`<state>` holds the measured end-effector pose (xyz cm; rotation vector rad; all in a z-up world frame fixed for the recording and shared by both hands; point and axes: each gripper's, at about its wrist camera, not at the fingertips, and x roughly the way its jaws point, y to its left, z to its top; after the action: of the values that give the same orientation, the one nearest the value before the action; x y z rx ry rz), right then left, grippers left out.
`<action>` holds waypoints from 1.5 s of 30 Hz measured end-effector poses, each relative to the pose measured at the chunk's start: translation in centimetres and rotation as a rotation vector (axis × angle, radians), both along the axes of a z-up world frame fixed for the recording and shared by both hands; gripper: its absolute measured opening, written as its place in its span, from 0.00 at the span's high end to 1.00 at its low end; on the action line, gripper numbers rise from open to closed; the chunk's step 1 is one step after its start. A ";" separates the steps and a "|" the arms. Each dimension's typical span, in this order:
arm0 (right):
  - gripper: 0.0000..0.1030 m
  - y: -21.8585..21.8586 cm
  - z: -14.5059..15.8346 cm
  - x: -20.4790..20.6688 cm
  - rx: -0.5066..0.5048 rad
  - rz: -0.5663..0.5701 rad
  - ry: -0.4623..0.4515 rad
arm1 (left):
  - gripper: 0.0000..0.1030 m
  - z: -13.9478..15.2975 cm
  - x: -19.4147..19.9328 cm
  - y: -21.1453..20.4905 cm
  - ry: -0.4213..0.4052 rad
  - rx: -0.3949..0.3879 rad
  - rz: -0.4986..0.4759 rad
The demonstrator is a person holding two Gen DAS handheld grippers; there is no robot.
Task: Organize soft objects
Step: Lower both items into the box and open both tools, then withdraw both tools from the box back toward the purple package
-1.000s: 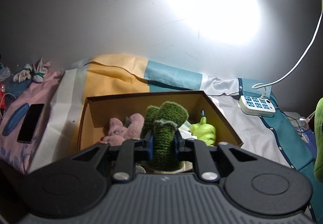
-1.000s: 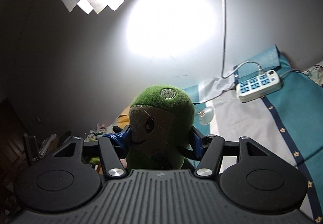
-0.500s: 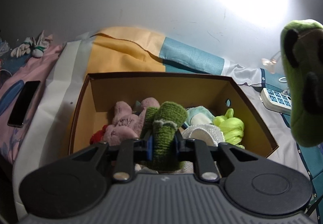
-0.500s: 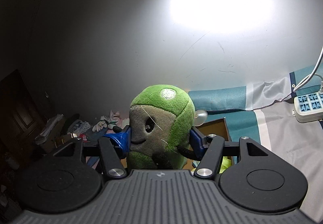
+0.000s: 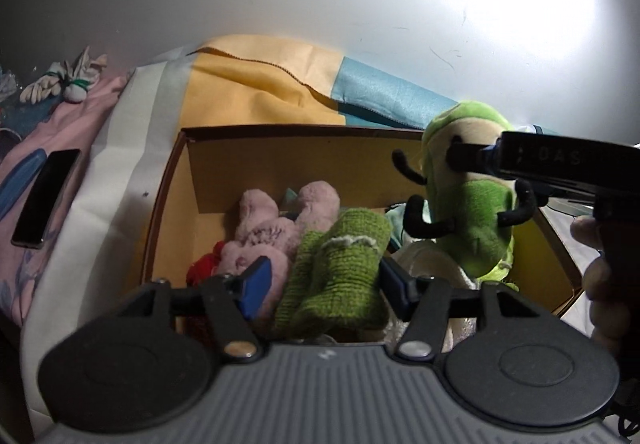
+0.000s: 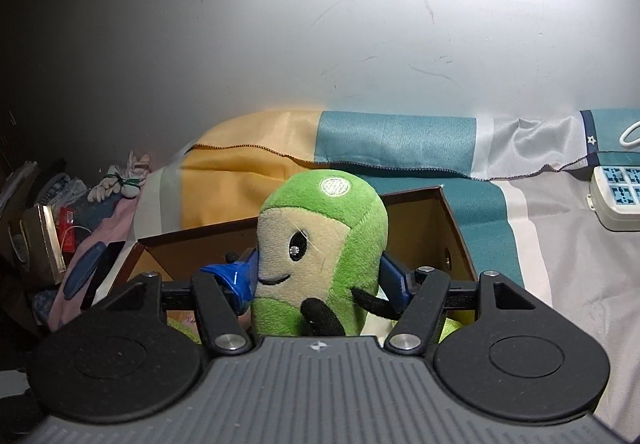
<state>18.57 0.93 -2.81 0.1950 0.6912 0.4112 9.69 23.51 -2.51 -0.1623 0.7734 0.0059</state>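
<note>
A brown cardboard box (image 5: 172, 188) stands on the bed and holds soft things: a pink plush (image 5: 276, 228), something red (image 5: 204, 268) and a green knitted piece (image 5: 340, 268). My left gripper (image 5: 324, 284) is open, its blue pads apart on either side of the knitted piece, which lies in the box. My right gripper (image 6: 320, 280) is shut on a green plush doll (image 6: 324, 260) with a beige face. It holds the doll upright over the right part of the box (image 6: 436, 228); the doll also shows in the left wrist view (image 5: 468, 204).
A black phone (image 5: 44, 200) lies on the pink sheet left of the box. Bundled white gloves (image 5: 68, 80) lie at the far left by the wall. A white power strip (image 6: 616, 200) lies to the right. A yellow and teal cover (image 6: 320, 148) lies behind the box.
My left gripper has opened and let go of the green knitted piece, which now lies in the box. My right gripper has brought the green doll down over the box.
</note>
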 end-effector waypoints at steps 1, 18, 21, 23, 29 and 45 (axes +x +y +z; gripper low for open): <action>0.50 0.1 -0.2 0.2 -0.011 0.003 0.011 | 0.40 0.1 -0.1 0.0 -0.001 0.004 0.002; 0.46 -3.1 3.4 -1.3 0.125 -0.068 -0.059 | 0.37 3.5 -2.4 -0.7 -0.072 0.022 0.011; 0.46 -2.8 4.5 -2.8 0.108 -0.073 -0.076 | 0.37 4.2 -3.1 -1.2 -0.071 0.070 0.037; 0.47 -2.7 5.1 -3.8 0.096 -0.096 -0.084 | 0.37 4.6 -3.6 -1.3 -0.061 0.099 0.051; 0.47 -2.2 6.0 -6.6 0.064 -0.144 -0.096 | 0.37 5.5 -5.7 -1.4 -0.049 0.158 0.095; 0.47 -0.8 6.3 -14.2 0.054 -0.092 -0.061 | 0.37 5.4 -11.3 -1.1 -0.003 0.274 0.165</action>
<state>4.40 0.09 3.44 0.2635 0.6090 0.3471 -1.64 22.38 2.90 0.0352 0.7466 0.2665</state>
